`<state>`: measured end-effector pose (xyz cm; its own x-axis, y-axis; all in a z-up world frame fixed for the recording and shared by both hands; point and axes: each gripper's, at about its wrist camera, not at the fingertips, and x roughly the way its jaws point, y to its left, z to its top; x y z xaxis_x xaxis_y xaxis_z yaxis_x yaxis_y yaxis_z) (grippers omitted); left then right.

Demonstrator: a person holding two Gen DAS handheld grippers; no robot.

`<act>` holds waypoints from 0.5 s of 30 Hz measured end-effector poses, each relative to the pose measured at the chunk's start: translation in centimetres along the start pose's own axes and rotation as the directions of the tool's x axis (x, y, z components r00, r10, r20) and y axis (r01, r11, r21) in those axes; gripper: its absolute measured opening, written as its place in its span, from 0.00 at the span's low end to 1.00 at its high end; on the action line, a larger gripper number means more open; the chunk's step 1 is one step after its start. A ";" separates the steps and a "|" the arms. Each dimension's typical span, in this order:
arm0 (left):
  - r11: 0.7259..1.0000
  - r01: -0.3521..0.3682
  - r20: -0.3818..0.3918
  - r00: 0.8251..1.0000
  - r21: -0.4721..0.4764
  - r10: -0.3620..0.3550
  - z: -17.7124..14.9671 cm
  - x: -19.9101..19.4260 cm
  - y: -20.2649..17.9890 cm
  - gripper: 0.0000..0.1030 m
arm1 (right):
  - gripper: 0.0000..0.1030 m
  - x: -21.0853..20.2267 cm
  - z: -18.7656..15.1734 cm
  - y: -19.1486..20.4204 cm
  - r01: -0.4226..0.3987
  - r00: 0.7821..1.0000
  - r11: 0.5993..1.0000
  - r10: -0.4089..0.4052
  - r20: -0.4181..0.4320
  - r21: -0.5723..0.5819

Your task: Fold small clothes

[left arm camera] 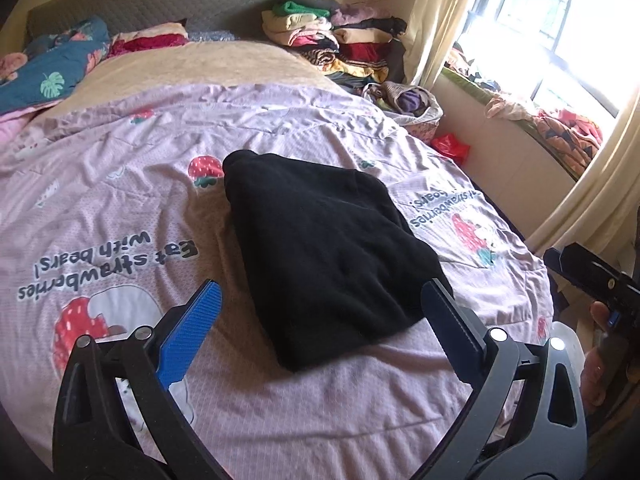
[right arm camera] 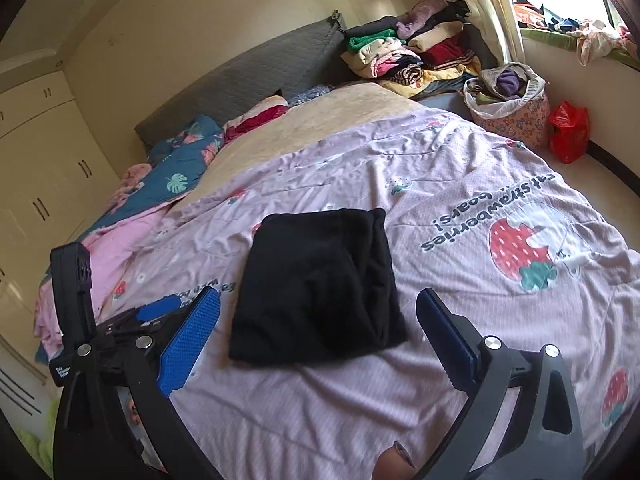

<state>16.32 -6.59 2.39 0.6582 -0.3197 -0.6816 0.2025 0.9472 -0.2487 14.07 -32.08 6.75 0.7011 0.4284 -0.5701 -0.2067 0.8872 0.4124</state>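
Observation:
A black garment lies folded into a compact rectangle on the pink strawberry-print bedspread. It also shows in the right wrist view on the same bedspread. My left gripper is open and empty, held just above the near end of the garment. My right gripper is open and empty, just short of the garment's near edge. The left gripper's body shows at the left of the right wrist view, and the right gripper's body at the right edge of the left wrist view.
A pile of folded clothes sits at the bed's far right corner. A floral basket of clothes and a red bag stand beside the bed. A blue leaf-print quilt lies at the far left. Wardrobe doors are at left.

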 end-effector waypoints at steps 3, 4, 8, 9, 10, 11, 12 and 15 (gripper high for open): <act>1.000 0.010 0.008 1.000 0.006 -0.010 -0.5 -1.1 -0.2 0.91 | 0.95 -1.1 -0.8 1.0 0.009 1.000 1.000 -0.008 0.011 -0.018; 1.000 0.007 0.010 1.000 0.006 -0.007 -0.7 -1.5 -0.2 0.91 | 0.95 -1.4 -1.1 1.3 0.010 1.000 1.000 -0.009 0.015 -0.024; 1.000 0.021 0.023 1.000 -0.003 -0.021 -1.5 -2.9 0.1 0.91 | 0.96 -2.7 -2.2 2.2 0.009 1.000 0.999 -0.008 0.027 -0.032; 1.000 0.022 0.026 0.999 -0.002 -0.022 -1.7 -3.1 0.1 0.91 | 0.96 -3.0 -2.6 2.4 0.007 1.000 0.999 -0.006 0.027 -0.034; 1.000 0.020 0.030 0.999 0.002 -0.020 -1.9 -3.4 0.1 0.91 | 0.96 -3.3 -3.0 2.7 0.002 1.000 0.999 -0.001 0.027 -0.036; 1.000 0.015 0.034 0.999 0.006 -0.016 -2.3 -3.8 0.1 0.91 | 0.96 -3.5 -3.2 2.9 -0.001 1.000 0.999 0.002 0.029 -0.037; 1.000 0.014 0.037 0.999 0.008 -0.015 -2.6 -4.1 0.1 0.91 | 0.96 -3.9 -3.7 3.2 0.000 1.000 0.999 0.002 0.030 -0.043; 1.000 0.011 0.042 0.999 0.005 -0.012 -3.5 -4.8 0.4 0.91 | 0.96 -4.6 -5.1 3.9 0.004 0.999 0.998 -0.001 0.037 -0.062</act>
<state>10.70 -4.72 3.15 0.6856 -0.3293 -0.6493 0.2138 0.9436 -0.2528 6.59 -29.68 7.36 0.7261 0.4204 -0.5440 -0.2459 0.8977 0.3656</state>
